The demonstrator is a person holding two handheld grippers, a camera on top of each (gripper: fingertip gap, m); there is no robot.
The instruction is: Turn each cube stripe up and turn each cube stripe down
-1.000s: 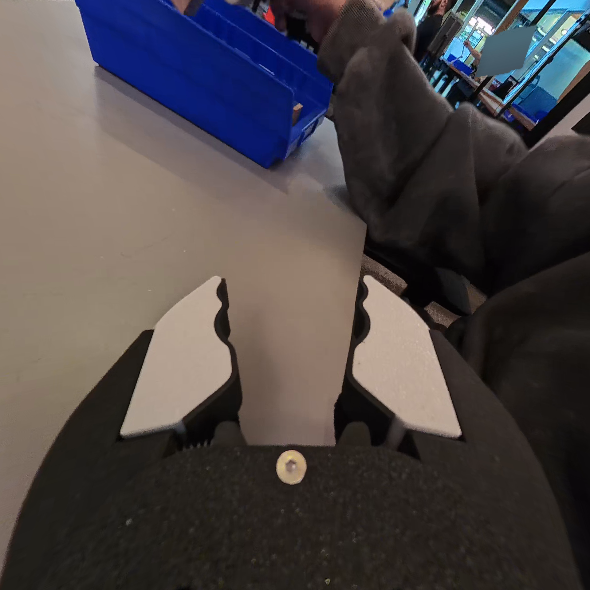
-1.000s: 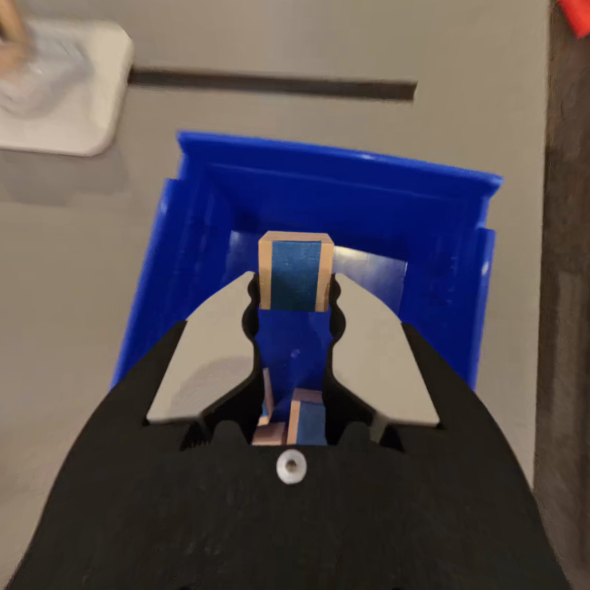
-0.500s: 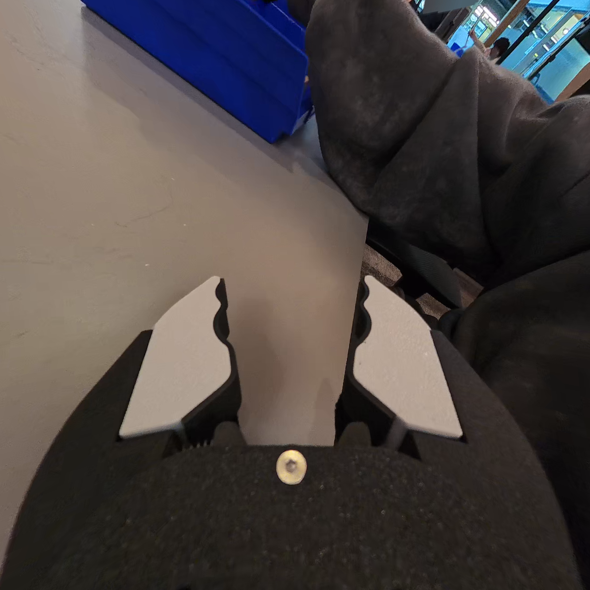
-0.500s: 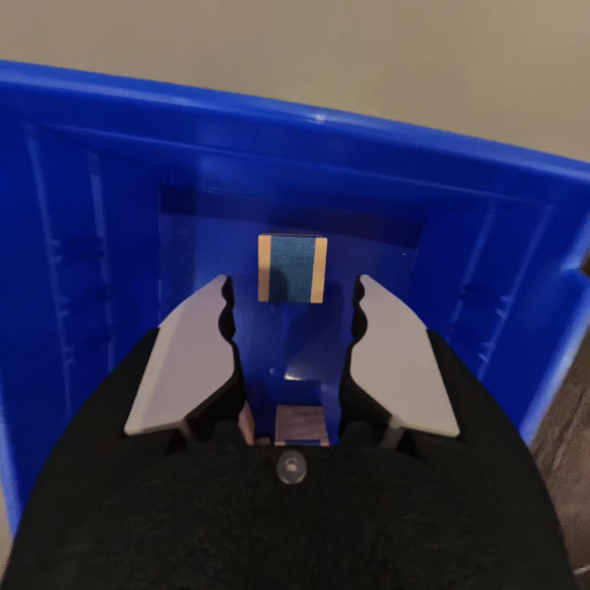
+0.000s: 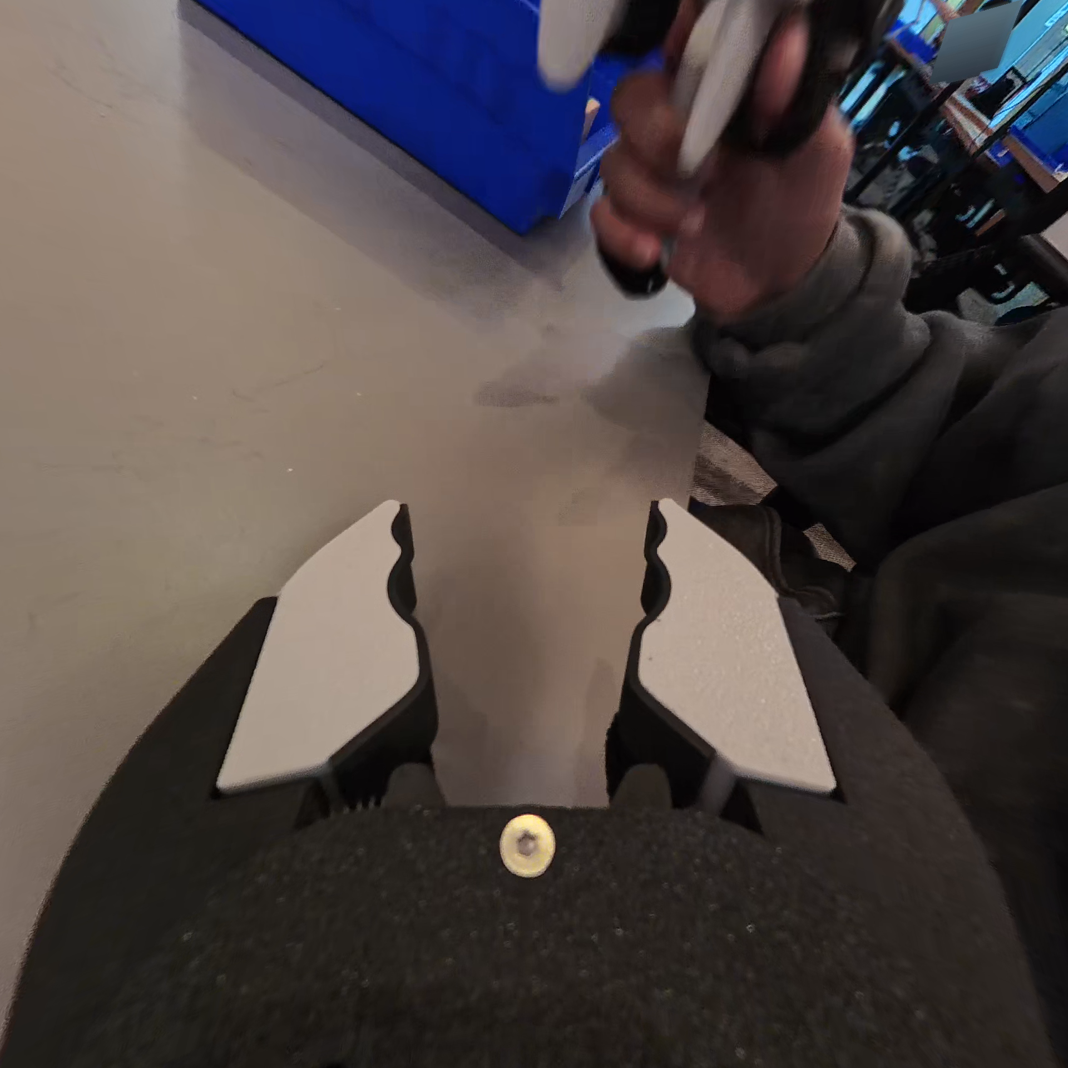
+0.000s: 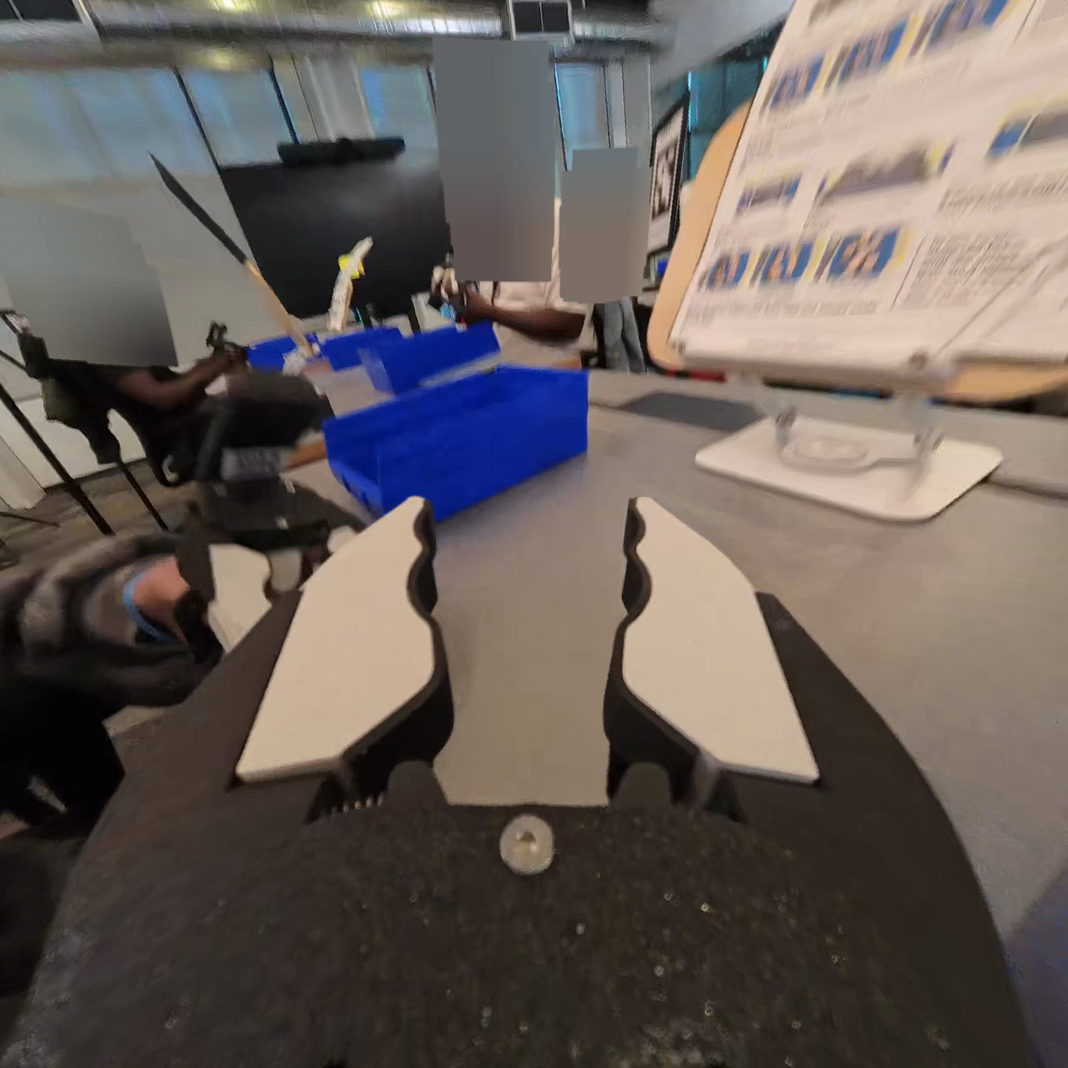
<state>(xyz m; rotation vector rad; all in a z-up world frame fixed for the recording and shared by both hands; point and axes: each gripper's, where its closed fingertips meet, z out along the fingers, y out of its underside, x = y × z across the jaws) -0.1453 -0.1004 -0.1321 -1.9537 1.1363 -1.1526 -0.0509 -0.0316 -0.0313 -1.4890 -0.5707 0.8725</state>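
You are looking at a smooth, matt grey table. Beside it on the left gripper, matt pale fingers are sitting in a rough, grainy black body. A glossy blue plastic bin is standing on the table, near a printed paper sheet and your soft grey cloth sleeve.

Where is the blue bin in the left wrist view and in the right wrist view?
Left wrist view: the blue bin is at the top, left of centre, cut by the edge.
Right wrist view: the blue bin stands just above the fingertips, at centre-left.
Shared landmark: the grey table under it.
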